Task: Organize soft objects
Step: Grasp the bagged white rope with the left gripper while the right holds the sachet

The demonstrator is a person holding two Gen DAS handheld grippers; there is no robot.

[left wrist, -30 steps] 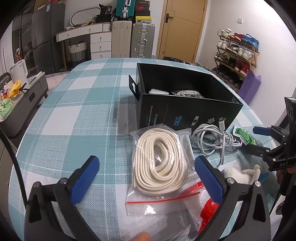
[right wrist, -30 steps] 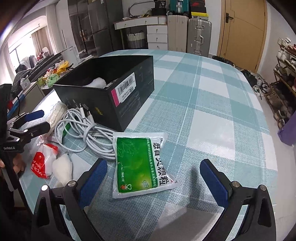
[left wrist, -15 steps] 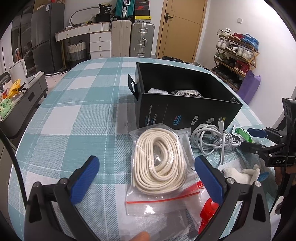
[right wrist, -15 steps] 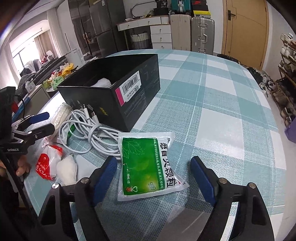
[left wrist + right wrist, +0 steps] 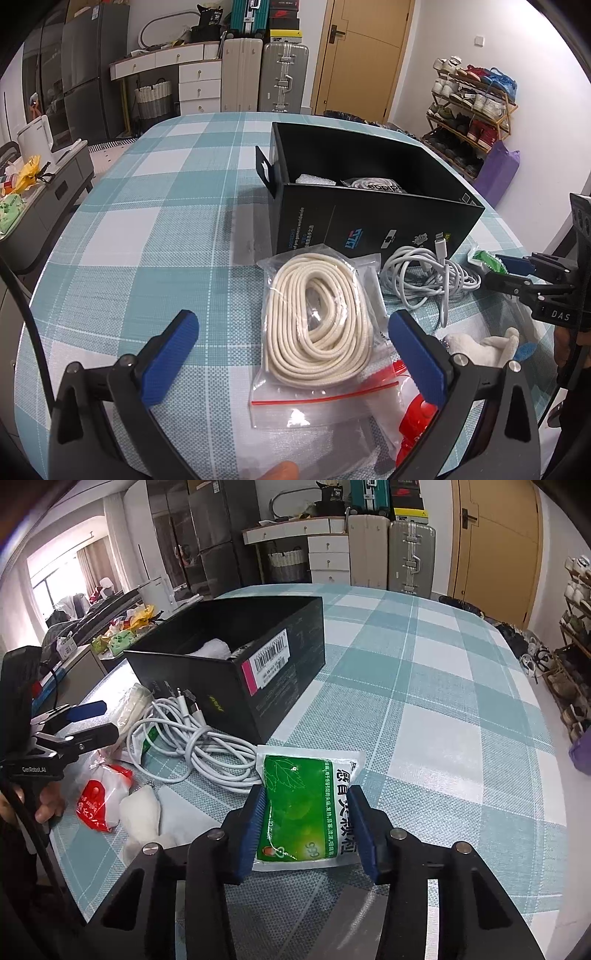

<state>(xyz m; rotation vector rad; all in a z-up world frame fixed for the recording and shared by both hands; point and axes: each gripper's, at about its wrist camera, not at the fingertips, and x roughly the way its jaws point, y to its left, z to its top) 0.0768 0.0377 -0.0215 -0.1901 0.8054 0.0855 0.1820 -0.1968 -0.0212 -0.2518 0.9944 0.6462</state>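
Teal-and-white checked cloth (image 5: pixel 424 709) is spread over a large table in a room lined with suitcases, white drawers and a shoe rack. An open black cardboard box (image 5: pixel 236 672) is set on the cloth towards the far side, with white soft items seen inside it.

Near the box, in the right wrist view, a green-and-white sealed soft packet printed with Chinese characters (image 5: pixel 306 805) is lain flat on the cloth, its far edge just beside the box's near corner. The right gripper (image 5: pixel 308 827) is placed over the packet's near half, and its jaws have just been closing; the blue pads (image 5: pixel 255 827) are now pressed against the packet's two long sides, so the packet is gripped between them.

To the left of the packet a coiled white charging cable (image 5: pixel 192 738) is lain against the box, and nearer still a small white plush toy (image 5: pixel 142 812) and a red item in a clear bag (image 5: pixel 96 801) are seen.

In the left wrist view the left gripper (image 5: pixel 291 354) is held wide open with nothing clamped, above a clear zip bag of cream coiled cord (image 5: pixel 317 317) which is lain between its blue pads without being touched.
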